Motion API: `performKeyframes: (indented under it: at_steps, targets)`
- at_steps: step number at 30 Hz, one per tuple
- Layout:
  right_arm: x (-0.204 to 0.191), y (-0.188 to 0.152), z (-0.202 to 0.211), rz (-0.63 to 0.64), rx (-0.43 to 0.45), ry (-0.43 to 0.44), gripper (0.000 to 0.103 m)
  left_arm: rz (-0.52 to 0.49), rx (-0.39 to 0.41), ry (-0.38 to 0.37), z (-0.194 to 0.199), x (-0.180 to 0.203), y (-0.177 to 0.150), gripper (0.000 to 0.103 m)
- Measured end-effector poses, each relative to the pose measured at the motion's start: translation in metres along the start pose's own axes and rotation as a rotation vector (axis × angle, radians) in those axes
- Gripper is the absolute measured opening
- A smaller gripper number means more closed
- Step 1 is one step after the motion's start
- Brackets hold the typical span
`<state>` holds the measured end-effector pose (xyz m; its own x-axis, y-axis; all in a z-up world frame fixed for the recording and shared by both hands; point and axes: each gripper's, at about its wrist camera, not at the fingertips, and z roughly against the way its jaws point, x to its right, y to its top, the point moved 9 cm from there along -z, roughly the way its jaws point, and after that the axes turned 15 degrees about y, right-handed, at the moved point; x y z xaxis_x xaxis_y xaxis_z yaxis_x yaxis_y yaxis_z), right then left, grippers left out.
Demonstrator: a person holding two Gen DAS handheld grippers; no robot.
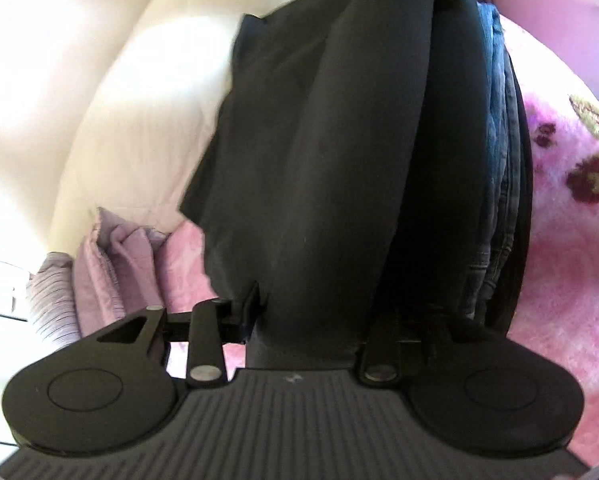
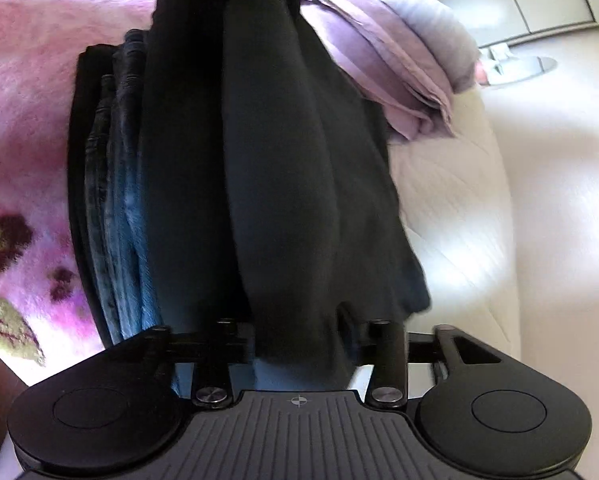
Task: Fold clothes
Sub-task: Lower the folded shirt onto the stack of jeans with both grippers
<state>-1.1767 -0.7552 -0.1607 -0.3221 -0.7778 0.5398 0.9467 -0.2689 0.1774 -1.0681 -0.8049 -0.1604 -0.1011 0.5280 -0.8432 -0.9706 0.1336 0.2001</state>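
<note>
Over on your left, the left tongs [image 1: 299, 312] sit at one end of the long black folded fabric garment [image 1: 319, 140], and the cloth bunches right down into the gap between the fingers. The fingertips are buried under it, so I cannot tell whether the pads press on it or stand loose.

The garment runs straight away from you along the line the tongs point, draped across a folded stack of blue denim jeans [image 1: 495, 152] on the fluffy pink floral blanket [image 1: 571, 240] covering the bed.

Now to your right: the right tongs [image 2: 299, 344] face the same black strip from its other end, cloth again filling the gap, grip equally hidden.

So each hand has one end, and the long axis lies between them. My read: you're laying this piece onto the stack, with the lilac folded bedding [image 2: 379, 72] just beside it.
</note>
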Motion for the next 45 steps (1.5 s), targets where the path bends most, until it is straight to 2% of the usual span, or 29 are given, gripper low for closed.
performKeyframes:
  at_steps: [3, 7, 9, 10, 11, 12, 15, 18, 20, 22, 27, 29, 32, 34, 39, 42, 44, 45]
  targets:
    - [0.001, -0.002, 0.011, -0.019, -0.005, -0.007, 0.057, -0.011, 0.009, 0.016, 0.005, -0.002, -0.001, 0.036]
    - [-0.001, -0.014, 0.017, -0.084, 0.000, 0.027, 0.056, -0.016, 0.000, 0.015, 0.022, 0.005, -0.008, 0.036]
    - [-0.002, -0.014, 0.015, -0.125, 0.006, 0.053, 0.056, -0.012, -0.014, 0.012, 0.035, 0.006, -0.013, 0.032]
    - [-0.003, -0.016, 0.014, -0.143, 0.010, 0.064, 0.054, -0.007, -0.022, 0.012, 0.037, 0.006, -0.016, 0.026]
    - [-0.002, -0.018, 0.013, -0.161, 0.015, 0.082, 0.047, 0.003, -0.032, 0.008, 0.036, 0.007, -0.018, 0.023]
    - [-0.001, -0.019, 0.013, -0.181, 0.020, 0.102, 0.028, 0.008, -0.041, 0.001, 0.034, 0.008, -0.019, 0.017]
    - [0.006, -0.021, 0.016, -0.204, 0.038, 0.123, 0.022, 0.001, -0.051, -0.026, 0.024, 0.015, -0.016, 0.012]
    - [0.011, -0.021, 0.018, -0.216, 0.049, 0.113, 0.021, -0.011, -0.059, -0.032, 0.012, 0.022, -0.018, 0.011]
    - [0.003, -0.022, 0.012, -0.223, 0.035, 0.122, 0.022, -0.034, -0.055, -0.031, 0.012, 0.025, -0.021, 0.011]
    - [-0.007, -0.021, 0.007, -0.195, 0.018, 0.096, 0.023, -0.060, -0.047, -0.028, 0.015, 0.025, -0.023, 0.011]
    - [-0.012, -0.021, 0.018, -0.210, -0.022, 0.064, 0.033, -0.037, -0.064, -0.034, 0.032, 0.018, -0.029, 0.017]
    - [-0.009, -0.023, 0.028, -0.269, -0.033, 0.074, 0.035, 0.014, -0.091, -0.061, 0.042, 0.011, -0.036, 0.023]
    - [-0.003, -0.020, 0.050, -0.397, 0.003, 0.111, 0.036, 0.144, -0.144, -0.072, 0.055, -0.013, -0.049, 0.023]
    - [0.006, -0.010, 0.067, -0.500, 0.081, 0.156, 0.036, 0.251, -0.172, -0.077, 0.061, -0.031, -0.052, 0.023]
    - [0.043, 0.014, 0.084, -0.815, 0.326, 0.218, 0.036, 0.459, -0.152, -0.104, 0.053, -0.064, -0.025, 0.023]
    - [0.052, 0.004, 0.054, -0.982, 0.318, 0.246, 0.036, 0.471, -0.176, -0.174, 0.033, -0.048, -0.011, 0.023]
    - [0.044, -0.008, 0.028, -1.037, 0.275, 0.299, 0.036, 0.443, -0.190, -0.204, 0.023, -0.029, -0.007, 0.023]
    - [0.043, -0.009, 0.024, -1.037, 0.280, 0.314, 0.036, 0.425, -0.194, -0.214, 0.019, -0.020, -0.006, 0.018]
